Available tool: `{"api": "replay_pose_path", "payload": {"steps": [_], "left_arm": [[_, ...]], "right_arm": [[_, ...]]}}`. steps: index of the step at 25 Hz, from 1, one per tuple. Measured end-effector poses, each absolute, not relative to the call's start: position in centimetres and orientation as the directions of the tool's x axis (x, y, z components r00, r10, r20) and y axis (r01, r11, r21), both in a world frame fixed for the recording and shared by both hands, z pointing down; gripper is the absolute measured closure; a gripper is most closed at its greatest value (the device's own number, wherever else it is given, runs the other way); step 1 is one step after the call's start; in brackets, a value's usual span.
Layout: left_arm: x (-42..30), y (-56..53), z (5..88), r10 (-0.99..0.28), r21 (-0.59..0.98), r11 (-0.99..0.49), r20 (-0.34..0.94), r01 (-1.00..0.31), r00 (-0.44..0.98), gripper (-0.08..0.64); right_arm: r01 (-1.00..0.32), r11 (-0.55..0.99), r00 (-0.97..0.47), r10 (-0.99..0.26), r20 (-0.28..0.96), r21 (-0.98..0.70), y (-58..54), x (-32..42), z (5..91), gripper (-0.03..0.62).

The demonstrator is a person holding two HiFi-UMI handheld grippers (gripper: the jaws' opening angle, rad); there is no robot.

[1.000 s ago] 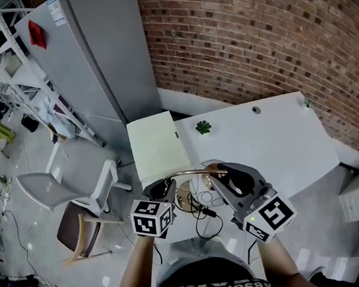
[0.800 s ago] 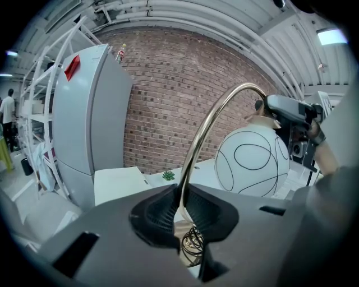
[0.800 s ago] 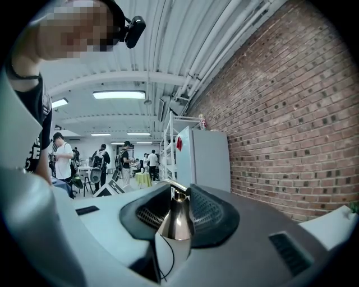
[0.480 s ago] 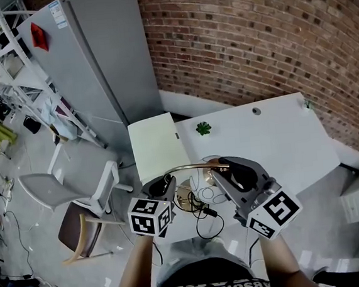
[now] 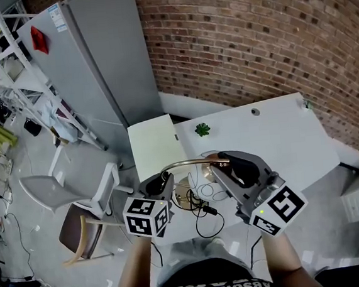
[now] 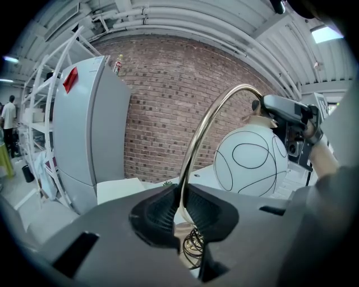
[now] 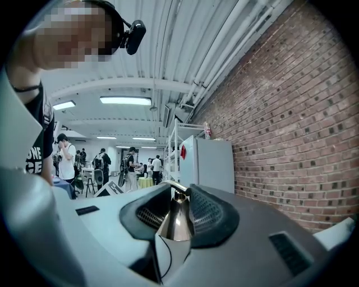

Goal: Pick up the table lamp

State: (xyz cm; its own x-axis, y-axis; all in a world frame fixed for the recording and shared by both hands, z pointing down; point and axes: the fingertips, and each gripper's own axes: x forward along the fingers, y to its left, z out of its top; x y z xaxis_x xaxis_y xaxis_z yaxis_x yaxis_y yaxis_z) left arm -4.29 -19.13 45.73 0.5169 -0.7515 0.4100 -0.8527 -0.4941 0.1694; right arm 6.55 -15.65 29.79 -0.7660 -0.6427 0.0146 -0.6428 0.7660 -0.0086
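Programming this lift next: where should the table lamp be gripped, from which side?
Likely as held: left claw on the thin brass stem, right claw on the brass cone above the globe shade, from the person's side; the round globe offers no flats.

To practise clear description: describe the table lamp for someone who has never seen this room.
Below the red brick wall stands a white rectangular table. At its near end, the left gripper and right gripper hold the table lamp. Unlike the small green plant nearby, it has an arched brass stem and a white globe shade with black loops.
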Motion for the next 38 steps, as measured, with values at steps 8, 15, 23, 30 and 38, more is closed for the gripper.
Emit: {"api": "replay_pose_path", "payload": {"steps": [8,15,23,30,38], "left_arm": [[-4.1,-19.0,43.8,-0.763,0.149,-0.498,0.394,-0.855,0.513,0.525],[-4.2,-19.0,42.3,-0.773,0.138,-0.502,0.371,-0.854,0.514,0.525],[-3.9,-19.0,41.0,-0.786,0.123,-0.496,0.357,-0.859,0.505,0.525],[-3.7,-19.0,40.2,-0.787,0.117,-0.500,0.352,-0.858,0.506,0.525],[-3.5,-19.1,40.2,-0.792,0.119,-0.493,0.349,-0.862,0.501,0.525]], "right_arm": [[-0.633,0.774,-0.774,-0.633,-0.010,0.018,-15.4,6.7,27.9,0.492],[-0.628,0.778,-0.778,-0.627,-0.033,0.028,-15.3,6.9,26.6,0.492],[-0.629,0.776,-0.777,-0.627,-0.052,0.040,-15.2,7.3,25.4,0.491],[-0.632,0.773,-0.775,-0.629,-0.062,0.059,-15.1,7.5,24.7,0.489],[-0.630,0.772,-0.777,-0.627,-0.063,0.085,-15.1,7.5,24.6,0.486]]}}
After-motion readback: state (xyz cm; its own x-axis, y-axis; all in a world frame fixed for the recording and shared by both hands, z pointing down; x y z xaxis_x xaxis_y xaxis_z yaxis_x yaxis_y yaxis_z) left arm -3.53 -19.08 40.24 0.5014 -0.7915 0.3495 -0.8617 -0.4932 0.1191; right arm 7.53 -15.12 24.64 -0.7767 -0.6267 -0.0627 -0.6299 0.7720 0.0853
